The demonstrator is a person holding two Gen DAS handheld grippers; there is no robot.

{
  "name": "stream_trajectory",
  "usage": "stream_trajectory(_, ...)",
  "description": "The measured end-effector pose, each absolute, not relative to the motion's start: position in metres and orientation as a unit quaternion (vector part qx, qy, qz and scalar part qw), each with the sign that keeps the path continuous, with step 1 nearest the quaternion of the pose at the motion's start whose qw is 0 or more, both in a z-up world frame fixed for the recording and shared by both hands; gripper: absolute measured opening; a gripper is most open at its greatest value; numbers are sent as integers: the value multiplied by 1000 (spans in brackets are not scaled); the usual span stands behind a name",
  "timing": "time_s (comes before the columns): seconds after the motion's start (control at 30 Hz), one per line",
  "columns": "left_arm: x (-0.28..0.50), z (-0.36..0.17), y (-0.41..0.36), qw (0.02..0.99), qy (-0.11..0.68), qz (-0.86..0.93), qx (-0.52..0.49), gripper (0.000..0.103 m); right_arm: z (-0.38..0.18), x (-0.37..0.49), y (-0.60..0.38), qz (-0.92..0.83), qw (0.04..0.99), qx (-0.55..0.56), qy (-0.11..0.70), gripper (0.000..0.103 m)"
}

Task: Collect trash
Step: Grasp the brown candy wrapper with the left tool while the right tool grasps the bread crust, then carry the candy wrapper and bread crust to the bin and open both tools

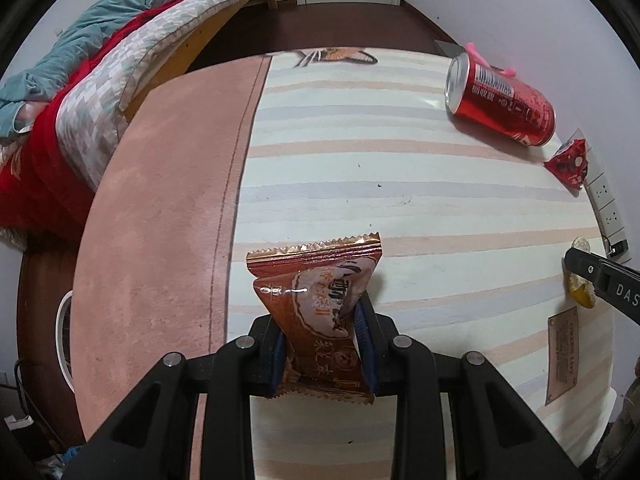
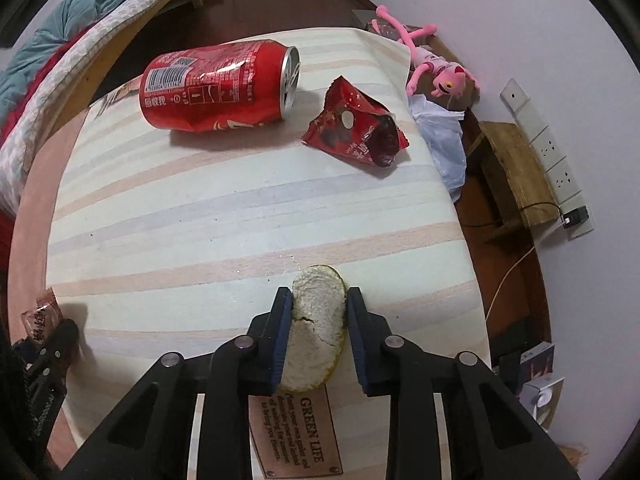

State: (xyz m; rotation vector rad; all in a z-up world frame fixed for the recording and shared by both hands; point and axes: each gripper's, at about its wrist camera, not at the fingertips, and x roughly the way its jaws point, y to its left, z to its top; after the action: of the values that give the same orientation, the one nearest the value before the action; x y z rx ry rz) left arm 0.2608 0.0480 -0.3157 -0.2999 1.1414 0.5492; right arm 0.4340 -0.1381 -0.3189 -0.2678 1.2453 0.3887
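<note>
We had the left gripper (image 1: 324, 344) pinching the brown wrapper (image 1: 320, 300), lifted for binning. Our right gripper (image 2: 316, 336) straddled the peel (image 2: 316, 332); its far pad stood clear. The can (image 2: 216, 84) lay ahead.

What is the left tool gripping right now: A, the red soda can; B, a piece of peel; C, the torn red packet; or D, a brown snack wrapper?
D: in the left wrist view the left tool is clamped on the brown snack wrapper, while the red soda can and the torn red packet lie apart on the striped mat.
</note>
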Motion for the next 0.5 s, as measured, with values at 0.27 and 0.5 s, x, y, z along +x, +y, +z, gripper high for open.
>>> stream_trajectory(0.27,230,-262,61,827,482,257,-134,26,-273,406,-136,238,795,-97,550,27)
stream_trajectory(0.5,161,-190,92,849,422,284,-142,26,-204,350,-105,327,793,-94,505,27)
